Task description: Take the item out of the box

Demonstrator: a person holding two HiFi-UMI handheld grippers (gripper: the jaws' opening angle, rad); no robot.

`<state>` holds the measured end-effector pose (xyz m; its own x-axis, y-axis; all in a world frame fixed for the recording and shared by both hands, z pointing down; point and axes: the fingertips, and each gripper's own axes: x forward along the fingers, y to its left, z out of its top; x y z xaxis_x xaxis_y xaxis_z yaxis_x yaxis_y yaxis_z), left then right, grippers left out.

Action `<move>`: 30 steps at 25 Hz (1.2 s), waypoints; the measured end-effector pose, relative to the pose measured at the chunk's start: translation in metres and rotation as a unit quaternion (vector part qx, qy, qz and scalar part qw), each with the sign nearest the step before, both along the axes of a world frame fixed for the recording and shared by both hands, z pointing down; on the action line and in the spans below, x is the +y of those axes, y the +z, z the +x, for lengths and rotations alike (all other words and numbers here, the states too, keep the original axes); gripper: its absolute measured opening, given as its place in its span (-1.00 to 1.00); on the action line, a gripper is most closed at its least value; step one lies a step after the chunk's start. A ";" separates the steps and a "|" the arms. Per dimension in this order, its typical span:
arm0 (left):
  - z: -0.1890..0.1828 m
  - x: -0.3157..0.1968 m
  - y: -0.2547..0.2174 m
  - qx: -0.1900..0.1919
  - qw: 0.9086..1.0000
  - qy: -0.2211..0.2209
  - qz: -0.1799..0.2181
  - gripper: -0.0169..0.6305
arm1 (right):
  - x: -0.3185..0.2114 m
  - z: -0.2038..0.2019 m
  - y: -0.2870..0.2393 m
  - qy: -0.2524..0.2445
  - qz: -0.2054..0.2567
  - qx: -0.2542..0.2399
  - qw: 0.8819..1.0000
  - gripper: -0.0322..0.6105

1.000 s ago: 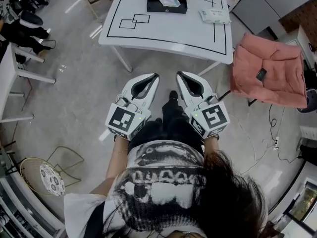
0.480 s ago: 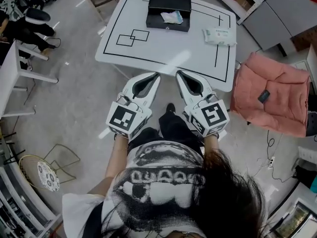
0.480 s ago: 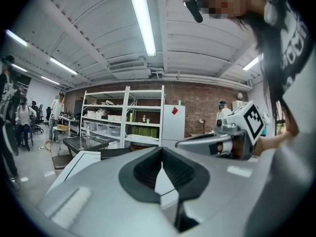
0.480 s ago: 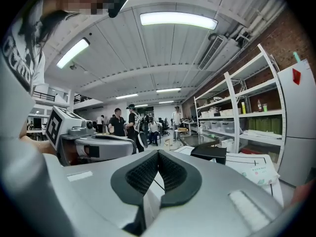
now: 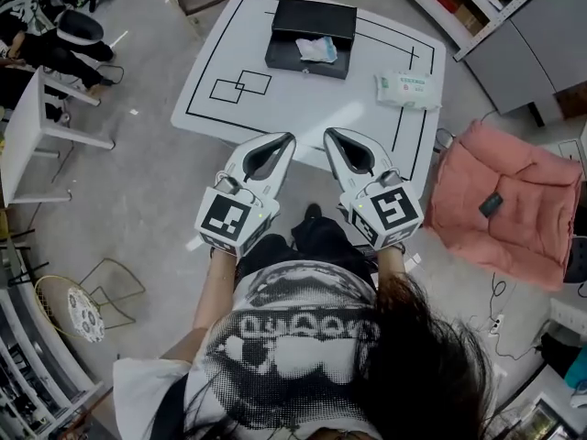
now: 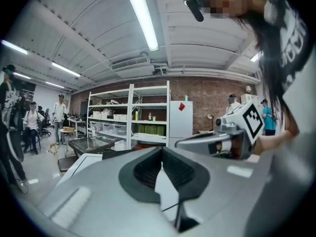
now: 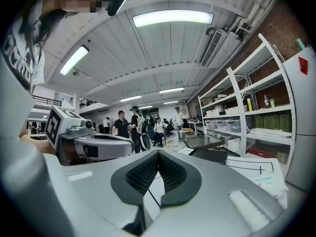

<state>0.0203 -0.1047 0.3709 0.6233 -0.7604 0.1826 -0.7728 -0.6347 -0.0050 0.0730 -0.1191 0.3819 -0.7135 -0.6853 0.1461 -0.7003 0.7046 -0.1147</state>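
Head view: the item, a pale flat packet, lies inside the black box, toward its right side and below the rim. The box sits at the far end of the white surface. A tissue pack lies to its right, well apart.

Left claw and right claw: both closed, nothing between the pads, confirmed in each gripper view. Held side by side, tips showing at the near edge of the surface, well short of the box.

Risks as I judge them:
- Both claws are shut. If I arrive without opening one, I only prod the packet or the box.
- The packet looks thin and soft and sits low. A claw coming in too level would hit the near wall and slide the box away across the surface.
- A one-claw pull could drag the whole box, so the other claw may have to steady it.
- A shallow pinch on the packet's edge could slip or crumple it.
- It is a long reach across the surface, and a sleeve or claw could sweep the tissue pack.
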 end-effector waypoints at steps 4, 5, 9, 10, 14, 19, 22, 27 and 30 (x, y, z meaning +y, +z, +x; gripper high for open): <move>0.012 -0.006 0.002 -0.006 1.000 -0.009 -0.001 -0.95 | -0.012 0.008 0.002 -0.010 0.001 -0.007 1.000 -0.91; 0.014 -0.006 0.003 -0.009 1.000 -0.010 -0.003 -0.95 | -0.014 0.009 0.003 -0.010 0.001 -0.009 1.000 -0.91; 0.016 -0.007 0.008 -0.014 1.000 -0.015 -0.010 -0.95 | -0.017 0.012 0.008 -0.014 -0.005 -0.013 1.000 -0.91; 0.016 -0.008 0.008 -0.013 1.000 -0.018 -0.010 -0.95 | -0.018 0.012 0.008 -0.016 -0.005 -0.012 1.000 -0.91; 0.015 -0.008 0.009 -0.012 1.000 -0.025 -0.011 -0.95 | -0.019 0.015 0.012 -0.015 -0.009 -0.009 1.000 -0.91; 0.010 -0.018 0.015 -0.015 0.999 -0.025 -0.016 -0.95 | -0.028 0.016 0.019 -0.008 -0.013 -0.003 1.000 -0.91; 0.007 -0.027 0.015 -0.014 1.000 -0.021 -0.015 -0.95 | -0.038 0.016 0.021 0.000 -0.014 0.001 1.000 -0.91; -0.005 -0.054 0.015 -0.013 1.000 -0.013 -0.014 -0.95 | -0.065 0.009 0.027 0.013 -0.015 0.020 1.000 -0.91; -0.016 -0.073 0.012 -0.012 1.000 -0.007 -0.013 -0.95 | -0.088 0.002 0.031 0.017 -0.014 0.039 0.999 -0.90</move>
